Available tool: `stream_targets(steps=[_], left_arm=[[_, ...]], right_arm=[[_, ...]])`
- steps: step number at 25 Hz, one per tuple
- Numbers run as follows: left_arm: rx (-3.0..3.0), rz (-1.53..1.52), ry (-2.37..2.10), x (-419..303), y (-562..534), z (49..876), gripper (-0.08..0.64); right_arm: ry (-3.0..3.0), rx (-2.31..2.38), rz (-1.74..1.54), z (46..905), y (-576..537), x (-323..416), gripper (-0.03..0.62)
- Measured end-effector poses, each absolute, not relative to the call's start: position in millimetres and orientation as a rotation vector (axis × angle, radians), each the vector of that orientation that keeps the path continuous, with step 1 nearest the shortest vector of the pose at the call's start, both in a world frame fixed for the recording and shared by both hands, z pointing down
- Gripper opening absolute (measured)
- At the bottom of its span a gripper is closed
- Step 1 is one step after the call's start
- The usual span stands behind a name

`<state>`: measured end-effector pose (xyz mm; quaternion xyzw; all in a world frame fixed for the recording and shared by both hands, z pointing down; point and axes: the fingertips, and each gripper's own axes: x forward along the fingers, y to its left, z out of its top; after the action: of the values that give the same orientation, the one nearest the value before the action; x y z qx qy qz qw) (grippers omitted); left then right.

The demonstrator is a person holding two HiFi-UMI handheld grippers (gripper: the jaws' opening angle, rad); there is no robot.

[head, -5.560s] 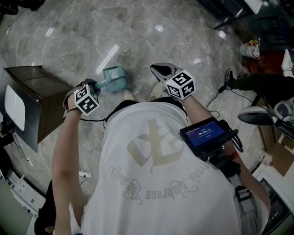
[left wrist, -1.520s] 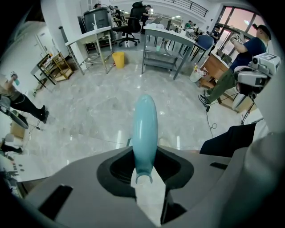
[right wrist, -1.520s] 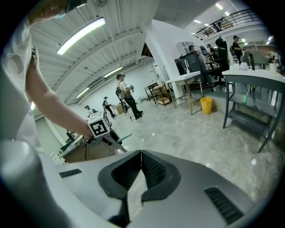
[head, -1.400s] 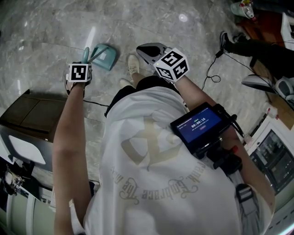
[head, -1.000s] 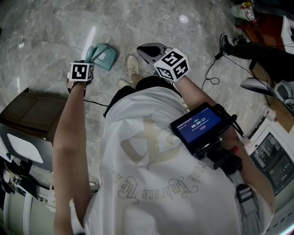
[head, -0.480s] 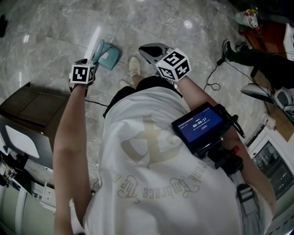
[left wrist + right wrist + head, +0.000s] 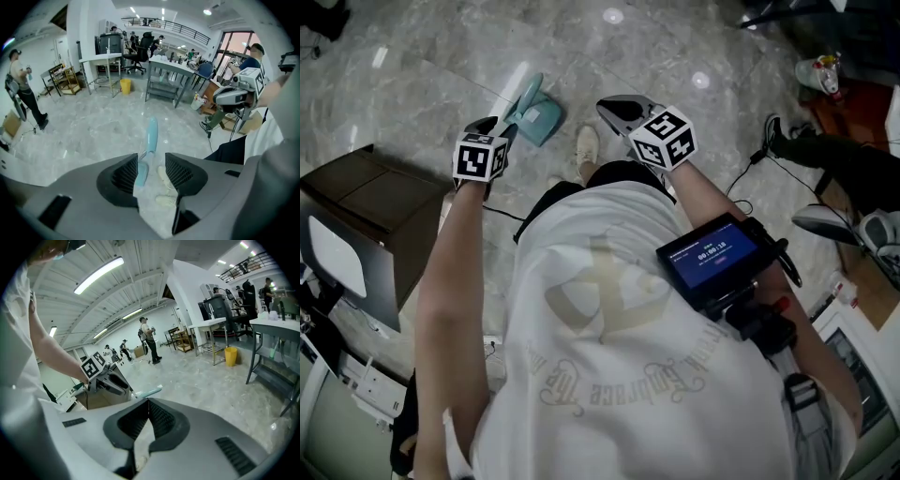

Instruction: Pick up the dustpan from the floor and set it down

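Dustpan [image 7: 536, 122] sits on floor [image 7: 412, 56], handle [image 7: 151, 133] tilted up for grabbing. Left gripper [image 7: 151, 164] spread, jaws just narrowed slightly, handle seen through gap, unpinched. Right gripper [image 7: 146, 420] pressed together, empty, idle.

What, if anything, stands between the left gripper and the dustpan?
Nothing visible. The left gripper hangs close above the dustpan on the floor. Its jaws, which have just been closing a little, stand apart, with the handle in the gap, close to one jaw, unclamped.

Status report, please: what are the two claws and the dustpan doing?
Left gripper open, jaws just narrowing, gripping nothing. Right gripper shut, empty. Dustpan on floor, ungripped. Person's shoe beside it.
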<state>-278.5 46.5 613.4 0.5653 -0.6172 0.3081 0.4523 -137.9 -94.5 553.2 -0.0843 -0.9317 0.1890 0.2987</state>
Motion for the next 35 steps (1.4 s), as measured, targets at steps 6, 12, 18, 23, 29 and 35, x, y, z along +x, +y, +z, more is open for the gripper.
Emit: stream_targets(steps=[6,12,18,23,29,35], left_arm=[[1.423,0.589,-1.685,-263.5,44.6,577.9,0.093],[1.408,0.408,-1.830,-254.1,63.7,538.6,0.014],[1.443,0.329,-1.924,-244.5,96.3,520.8,0.012],[1.410,0.269,-1.969,-243.4,128.2,501.9,0.012],[1.444,0.233,-1.961,-220.8,114.6,513.3,0.012],[1.466,0.237,-1.930,-237.4,112.7,491.0,0.011]], right_arm=[[-2.505,-0.299,0.448,543.8,-88.4,-148.4,0.015],[-2.534,-0.362,0.410,522.0,-73.4,-161.6,0.015],[-2.584,-0.419,0.341,504.3,-50.6,-166.4,0.015],[-2.617,-0.438,0.379,481.3,-30.0,-170.5,0.015],[-2.639,-0.404,0.389,486.3,-44.6,-154.6,0.015],[-2.629,-0.364,0.434,472.2,-42.4,-167.9,0.015]])
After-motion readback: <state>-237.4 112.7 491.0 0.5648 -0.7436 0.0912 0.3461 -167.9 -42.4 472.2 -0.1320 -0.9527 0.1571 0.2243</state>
